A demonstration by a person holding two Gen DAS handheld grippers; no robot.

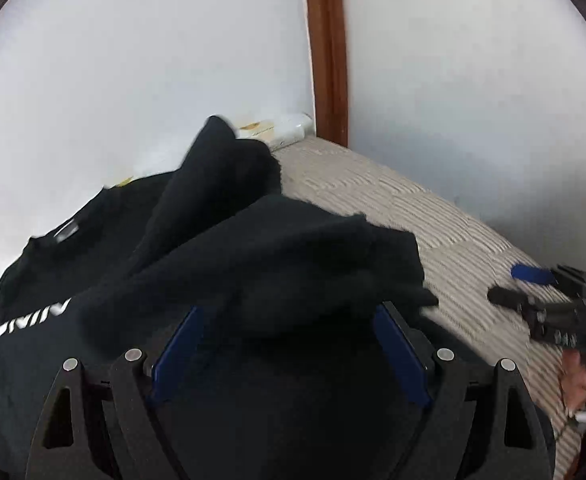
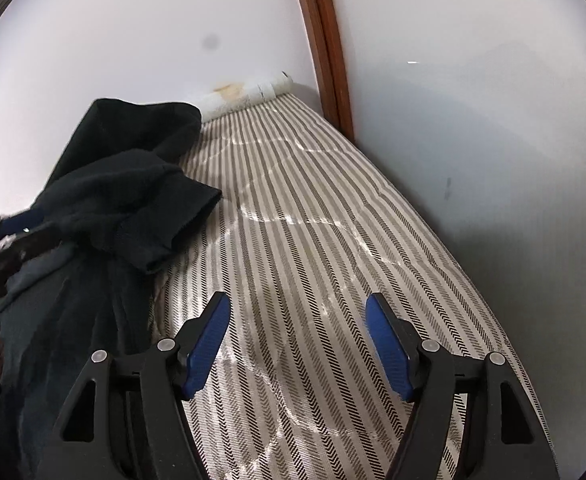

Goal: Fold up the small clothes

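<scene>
Blue-padded, the black left gripper (image 1: 289,320) stands with its jaws spread wide under a raised fold of the black cotton T-shirt (image 1: 221,256); cloth drapes over both fingertips, and whether they pinch any of it cannot be told. White lettering (image 1: 33,318) marks the shirt's front, and its neckline lies toward the white wall (image 1: 133,60). The shirt rests on the left side of a beige-and-brown striped quilted mattress (image 2: 313,220). Beside it, the matching right gripper (image 2: 298,316) hovers over bare mattress, jaws wide apart and holding nothing. A brown wooden door frame (image 2: 321,40) rises in the corner beyond.
</scene>
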